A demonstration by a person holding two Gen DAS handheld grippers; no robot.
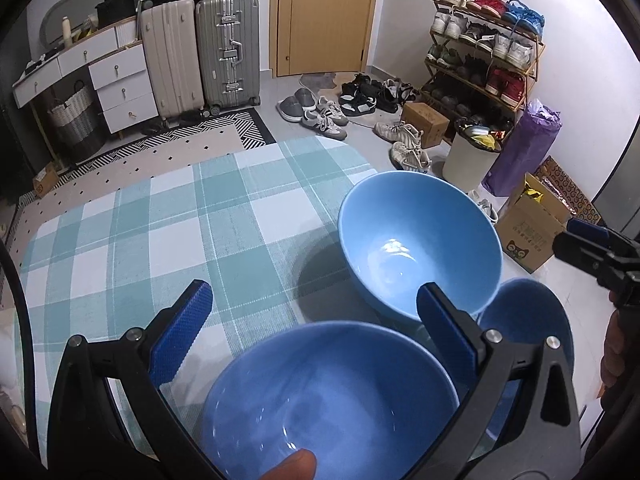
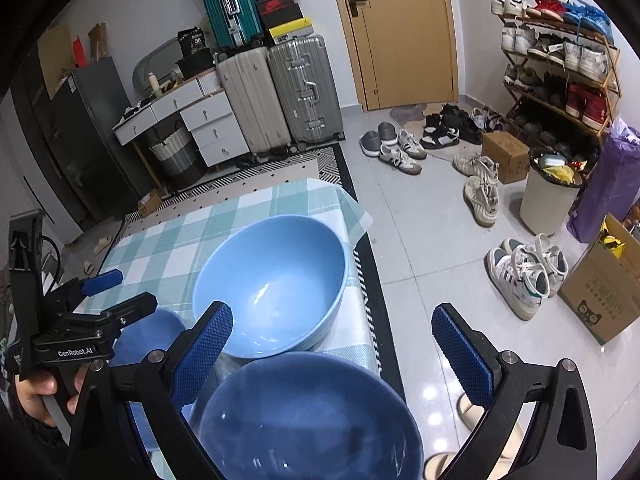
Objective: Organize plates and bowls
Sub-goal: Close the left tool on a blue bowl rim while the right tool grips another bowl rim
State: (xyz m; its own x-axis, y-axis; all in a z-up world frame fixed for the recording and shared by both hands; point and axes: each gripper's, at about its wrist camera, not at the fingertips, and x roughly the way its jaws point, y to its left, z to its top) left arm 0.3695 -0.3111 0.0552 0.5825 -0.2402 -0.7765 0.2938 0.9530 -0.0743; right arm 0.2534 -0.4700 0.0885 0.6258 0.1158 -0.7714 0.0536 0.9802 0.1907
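Observation:
A light blue bowl (image 1: 420, 240) (image 2: 272, 284) stands upright on the teal checked tablecloth (image 1: 160, 240) (image 2: 176, 240), near the table's right edge. Two darker blue bowls sit nearer me. One (image 1: 332, 400) (image 2: 148, 340) lies just under my left gripper (image 1: 316, 326) (image 2: 116, 294), which is open and holds nothing. The other (image 1: 528, 312) (image 2: 308, 420) lies below my right gripper (image 2: 332, 352) (image 1: 592, 248), also open and empty. A thumb tip (image 1: 292, 464) shows at the bottom of the left wrist view.
The table ends just right of the bowls, with grey floor tiles beyond. On the floor lie several shoes (image 2: 524, 276), a white bin (image 2: 552, 196) and cardboard boxes (image 2: 604, 292). Suitcases (image 1: 200, 52), white drawers (image 1: 120, 80) and a door (image 1: 324, 16) stand behind.

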